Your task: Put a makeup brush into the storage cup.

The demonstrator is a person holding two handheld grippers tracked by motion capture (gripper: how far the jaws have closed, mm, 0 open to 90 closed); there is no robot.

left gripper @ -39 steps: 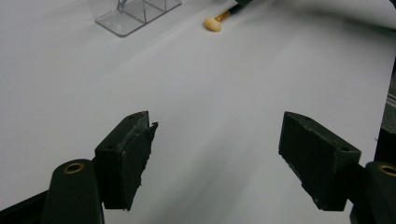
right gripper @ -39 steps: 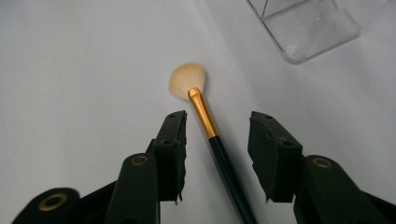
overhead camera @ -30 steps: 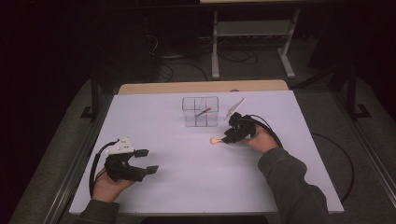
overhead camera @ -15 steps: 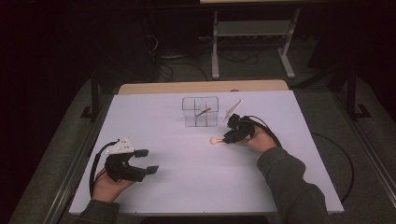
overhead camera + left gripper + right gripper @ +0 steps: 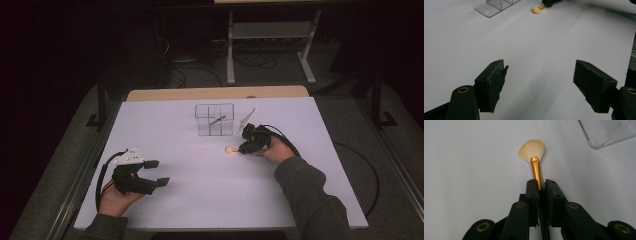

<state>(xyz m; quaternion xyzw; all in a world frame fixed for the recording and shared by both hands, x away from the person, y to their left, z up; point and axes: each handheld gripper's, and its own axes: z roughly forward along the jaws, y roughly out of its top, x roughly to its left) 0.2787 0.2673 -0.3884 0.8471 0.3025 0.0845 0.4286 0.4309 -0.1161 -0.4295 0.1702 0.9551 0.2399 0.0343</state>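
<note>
A fan brush [image 5: 532, 151] with pale bristles and a gold ferrule lies on the white table [image 5: 200, 200], right of centre. My right gripper [image 5: 540, 183] has just been closing and is now shut on the brush's gold neck, with the bristles sticking out past the jaws. From the high view, the right gripper [image 5: 246, 147] sits low on the table with the brush head [image 5: 231, 149] to its left. My left gripper [image 5: 157, 172] rests at the front left, open, with bare table between its fingers [image 5: 491, 82]. The brush [image 5: 536, 10] lies far beyond it.
A clear divided organiser [image 5: 215, 120] stands at the table's middle back with a thin stick [image 5: 218, 120] in it. A pale slanted strip [image 5: 247, 119] rises just right of it, behind the right gripper. Its corner [image 5: 604, 132] shows at the upper right.
The right gripper's jaws have drawn together around the brush by the right hand. Both hands and the brush stay where they were.
</note>
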